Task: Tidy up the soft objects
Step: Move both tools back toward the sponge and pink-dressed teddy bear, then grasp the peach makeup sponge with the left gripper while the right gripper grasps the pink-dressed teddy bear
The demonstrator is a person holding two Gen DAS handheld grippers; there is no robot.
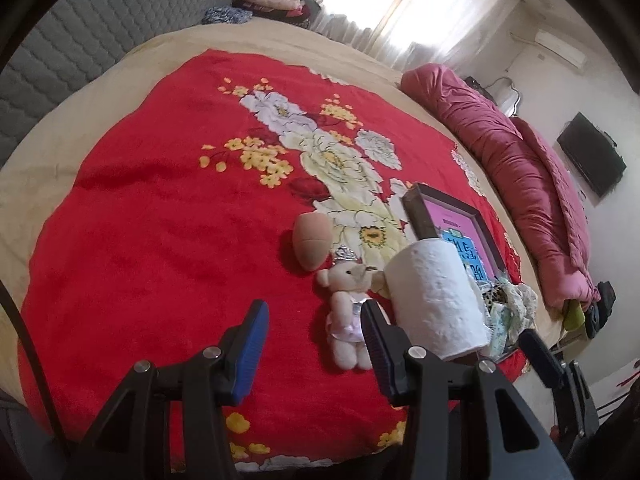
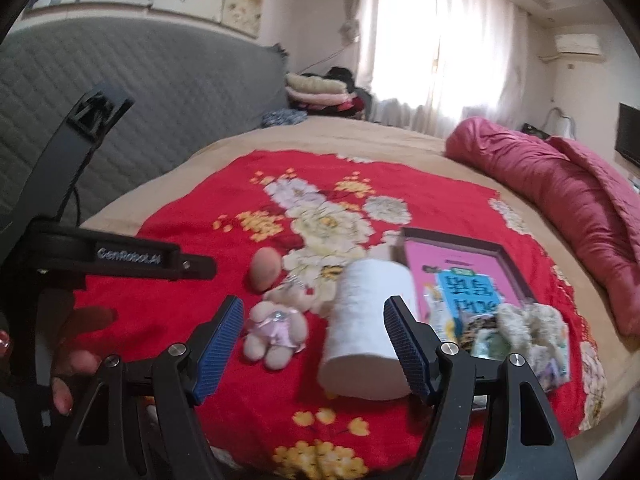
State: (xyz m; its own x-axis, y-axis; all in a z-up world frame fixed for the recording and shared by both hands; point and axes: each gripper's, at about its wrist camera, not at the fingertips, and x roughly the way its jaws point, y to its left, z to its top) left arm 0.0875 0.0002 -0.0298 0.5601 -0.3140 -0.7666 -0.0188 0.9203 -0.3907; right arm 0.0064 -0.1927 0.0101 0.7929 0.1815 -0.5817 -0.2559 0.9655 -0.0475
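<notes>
On the red flowered blanket [image 1: 160, 240] lies a small pale teddy bear [image 1: 346, 320] in a pink dress, on its back. A white toilet roll [image 1: 436, 300] stands on end just right of it, and a peach egg-shaped sponge [image 1: 312, 240] rests behind the bear. My left gripper [image 1: 314, 344] hovers open above the blanket, its right pad [image 1: 376, 348] over the bear's side. In the right wrist view my right gripper [image 2: 314, 350] is open, with the bear [image 2: 276, 328] and roll [image 2: 368, 320] beyond its pads, untouched. The sponge [image 2: 264, 274] sits farther back.
A dark-framed tray [image 2: 516, 268] right of the roll holds pink and blue booklets, lace cloth [image 2: 532, 328] and small packets. A rolled pink quilt [image 2: 560, 192] lines the right side. Folded clothes [image 2: 320, 92] are stacked by the grey headboard [image 2: 140, 100]. A hand [image 2: 76, 360] holds the left gripper.
</notes>
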